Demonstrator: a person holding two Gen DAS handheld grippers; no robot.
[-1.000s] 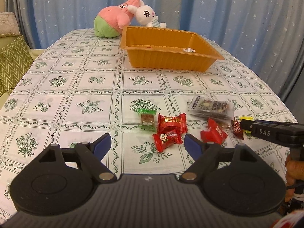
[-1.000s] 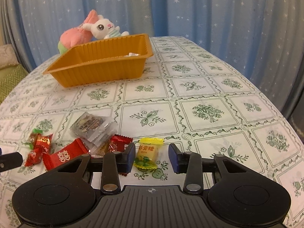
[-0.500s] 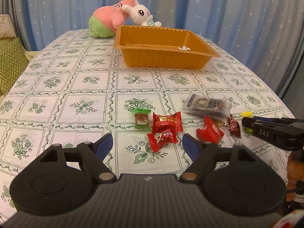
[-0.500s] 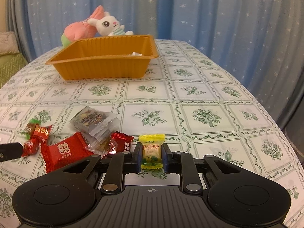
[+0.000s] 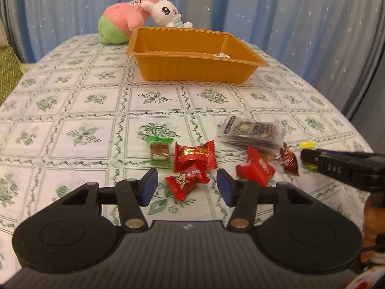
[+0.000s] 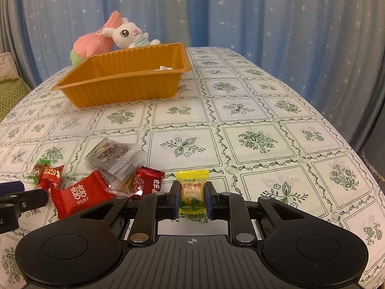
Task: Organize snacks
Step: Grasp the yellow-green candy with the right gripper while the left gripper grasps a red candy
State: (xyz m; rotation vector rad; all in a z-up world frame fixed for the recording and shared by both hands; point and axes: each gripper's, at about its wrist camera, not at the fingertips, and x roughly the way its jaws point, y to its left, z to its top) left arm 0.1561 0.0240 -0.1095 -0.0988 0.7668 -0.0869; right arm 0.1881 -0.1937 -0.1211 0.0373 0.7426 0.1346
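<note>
Loose snacks lie on the flowered tablecloth. My right gripper (image 6: 191, 200) is shut on a yellow candy (image 6: 191, 190), pads pressed on both sides. My left gripper (image 5: 187, 187) has its jaws closing around a small red candy (image 5: 186, 183); the pads stand apart from it. Behind it lie a larger red candy (image 5: 195, 155) and a green-wrapped candy (image 5: 158, 151). A red square packet (image 5: 256, 166), a dark red candy (image 5: 290, 160) and clear dark packets (image 5: 251, 132) lie to the right. The orange tray (image 5: 192, 66) stands farther back, a small wrapper inside.
Two plush toys, a pink and green one (image 5: 121, 25) and a white rabbit (image 5: 166, 12), sit behind the tray. Blue starred curtains hang behind the table. A green cushion (image 5: 8, 72) lies off the left edge. The table edge curves away at right (image 6: 349, 144).
The right jaws closed onto the yellow candy. The left jaws narrowed around the small red candy, and the left gripper shifted slightly closer to the snacks.
</note>
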